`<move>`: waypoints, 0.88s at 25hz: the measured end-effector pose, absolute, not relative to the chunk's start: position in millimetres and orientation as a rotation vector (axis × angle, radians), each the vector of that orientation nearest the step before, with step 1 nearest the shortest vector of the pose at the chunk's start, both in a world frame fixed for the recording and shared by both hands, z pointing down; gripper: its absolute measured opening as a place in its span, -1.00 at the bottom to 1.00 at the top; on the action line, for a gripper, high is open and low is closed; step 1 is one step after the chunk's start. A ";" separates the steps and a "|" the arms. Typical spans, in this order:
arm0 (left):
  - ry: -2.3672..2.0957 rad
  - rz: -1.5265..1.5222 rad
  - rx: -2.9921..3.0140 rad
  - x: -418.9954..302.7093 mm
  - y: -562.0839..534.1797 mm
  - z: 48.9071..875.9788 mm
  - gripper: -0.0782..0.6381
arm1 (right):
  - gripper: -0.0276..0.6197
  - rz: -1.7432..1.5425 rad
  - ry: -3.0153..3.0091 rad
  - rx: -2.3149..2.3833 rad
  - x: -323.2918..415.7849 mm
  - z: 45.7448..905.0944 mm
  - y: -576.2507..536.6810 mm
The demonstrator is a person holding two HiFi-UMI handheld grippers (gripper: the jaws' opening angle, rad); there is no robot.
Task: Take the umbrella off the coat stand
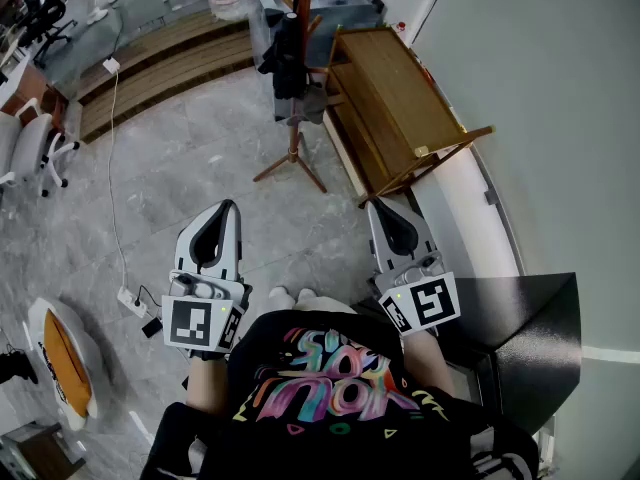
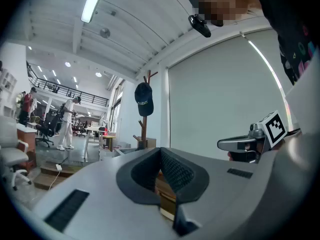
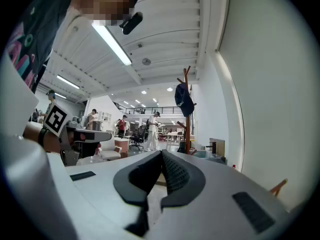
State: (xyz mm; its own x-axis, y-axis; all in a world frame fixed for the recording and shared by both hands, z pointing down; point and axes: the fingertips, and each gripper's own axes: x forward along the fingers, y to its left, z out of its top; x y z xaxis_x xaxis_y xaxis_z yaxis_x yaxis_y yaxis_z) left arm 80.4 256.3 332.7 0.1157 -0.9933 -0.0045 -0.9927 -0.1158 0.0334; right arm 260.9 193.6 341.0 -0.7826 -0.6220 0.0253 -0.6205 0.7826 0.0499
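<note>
The wooden coat stand (image 1: pixel 296 118) rises from the grey tile floor a few steps ahead of me, beside the wall. Dark things hang on it in a bundle (image 1: pixel 286 60); from above I cannot tell the umbrella apart from the rest. In both gripper views a dark cap (image 2: pixel 144 99) (image 3: pixel 184 100) hangs near the top of the stand (image 2: pixel 146 116) (image 3: pixel 188 114). My left gripper (image 1: pixel 228 206) (image 2: pixel 160 151) and right gripper (image 1: pixel 372 206) (image 3: pixel 161 154) are held level in front of my body, well short of the stand, shut with nothing between the pads.
A wooden table (image 1: pixel 385 108) leans on its side against the wall, right of the stand. White office chairs (image 1: pixel 35 148) stand at left, with a cable and power strip (image 1: pixel 130 303) on the floor. A dark board (image 1: pixel 520 318) lies at right. People (image 3: pixel 152 129) stand far off.
</note>
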 end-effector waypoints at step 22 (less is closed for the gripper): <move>-2.095 -0.034 2.308 80.6 238.7 343.7 -0.72 | -0.87 -0.026 -2.946 0.986 256.8 352.8 180.9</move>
State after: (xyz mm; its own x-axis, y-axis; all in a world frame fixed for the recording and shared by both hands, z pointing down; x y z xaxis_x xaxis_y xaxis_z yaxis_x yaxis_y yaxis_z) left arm 80.6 238.7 343.7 0.0967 -0.9953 0.0003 -0.9948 -0.0967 0.0331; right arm 256.8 180.9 352.8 -0.7981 -0.6018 0.0279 -0.6013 0.7986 0.0271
